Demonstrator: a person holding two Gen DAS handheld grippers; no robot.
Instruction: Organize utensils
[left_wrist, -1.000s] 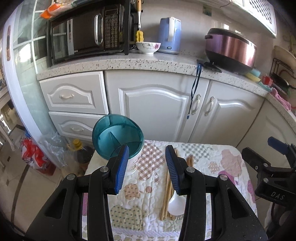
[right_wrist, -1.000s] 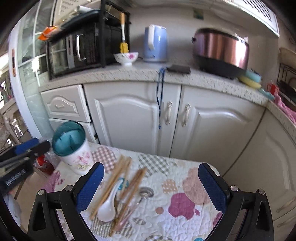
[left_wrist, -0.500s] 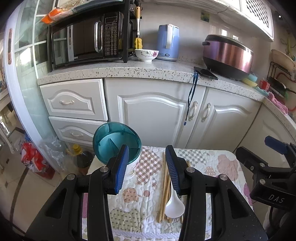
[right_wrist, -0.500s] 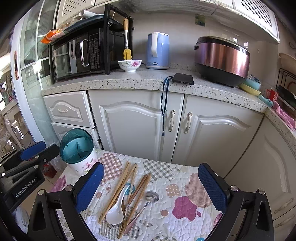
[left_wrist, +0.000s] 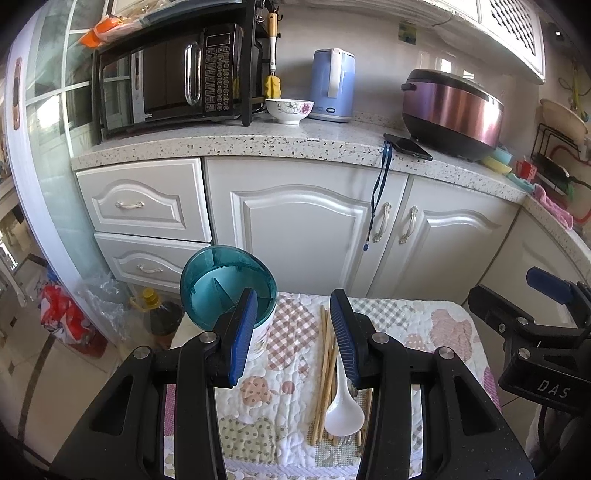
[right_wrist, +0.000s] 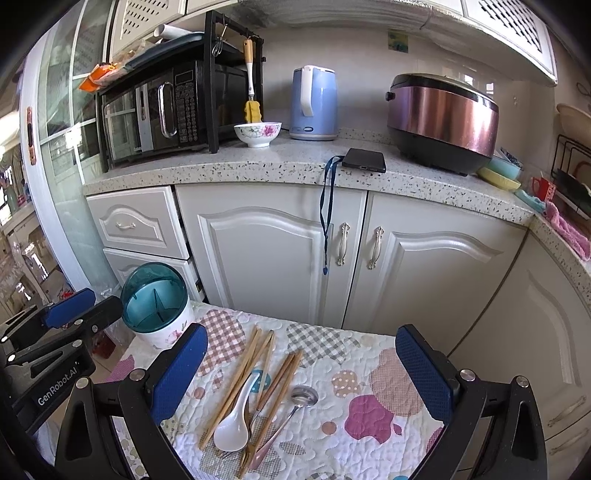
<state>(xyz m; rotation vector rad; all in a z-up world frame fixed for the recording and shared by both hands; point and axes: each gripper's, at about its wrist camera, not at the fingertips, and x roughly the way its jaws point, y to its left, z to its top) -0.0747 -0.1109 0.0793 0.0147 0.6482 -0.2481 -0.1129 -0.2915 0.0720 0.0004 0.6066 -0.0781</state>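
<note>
**Not started: every utensil loose on the mat, holder empty**

Holder (right_wrist: 155, 301), teal-rimmed with dividers inside, stands upright at the mat's (right_wrist: 369, 373) far left corner. All visible compartments look empty.

Utensils lie in a loose pile mid-mat, apart from the holder: several chopsticks (right_wrist: 240, 373), a white spoon (right_wrist: 233, 424) lying across them, a metal spoon (right_wrist: 295, 402) just right of that. A fork seems to sit at the near end of the pile, partly hidden under the white spoon.

Left gripper (left_wrist: 291, 332): jaws apart, holding nothing, above the mat between holder and chopsticks. Right gripper (right_wrist: 301, 373): jaws wide apart, empty, above the pile and touching nothing.

Judgement: nothing sorted yet, so the whole job is left. Each item must be picked up and dropped upright into the holder. Overlapping pieces may shift when one is lifted.
</note>
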